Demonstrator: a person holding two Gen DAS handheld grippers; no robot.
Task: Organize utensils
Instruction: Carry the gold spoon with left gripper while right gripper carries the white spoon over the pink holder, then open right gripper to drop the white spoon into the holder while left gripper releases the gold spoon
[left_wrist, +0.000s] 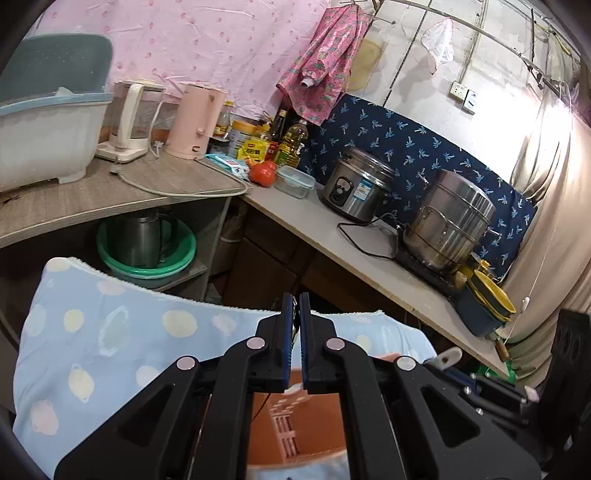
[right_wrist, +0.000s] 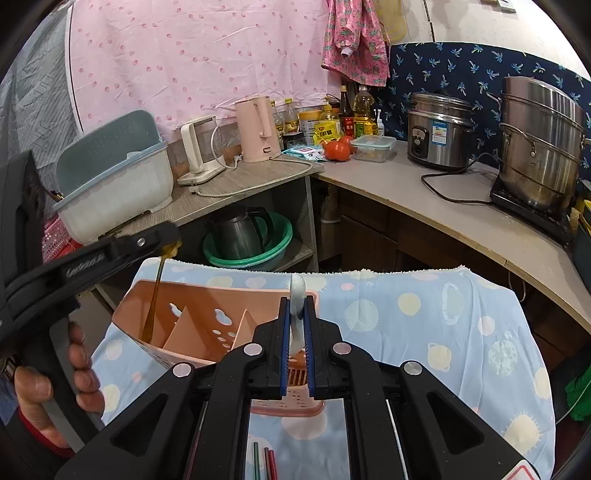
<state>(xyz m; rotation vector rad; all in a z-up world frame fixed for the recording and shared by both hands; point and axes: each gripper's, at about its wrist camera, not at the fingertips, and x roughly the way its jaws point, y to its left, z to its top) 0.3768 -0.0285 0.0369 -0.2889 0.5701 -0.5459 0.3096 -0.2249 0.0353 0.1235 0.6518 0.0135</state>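
Note:
A pink slotted utensil holder (right_wrist: 207, 317) stands on a blue dotted cloth (right_wrist: 424, 325); it also shows under my left gripper (left_wrist: 295, 417). My right gripper (right_wrist: 296, 314) is shut on a white spoon (right_wrist: 297, 295), held upright over the holder's right compartment. My left gripper (right_wrist: 166, 240) is shut on an amber-brown spoon (right_wrist: 153, 299), whose lower end hangs inside the holder's left compartment. In the left wrist view the left gripper (left_wrist: 295, 310) has its jaws nearly together with a thin sliver between them. Red and green chopsticks (right_wrist: 266, 463) lie on the cloth near the front.
A dish rack tub (right_wrist: 114, 184), two kettles (right_wrist: 255, 129) and bottles (right_wrist: 354, 110) stand on the back counter. A rice cooker (right_wrist: 436, 129) and a steel pot (right_wrist: 539, 147) stand at the right. A green basin (right_wrist: 247, 243) with a jug sits on the shelf below.

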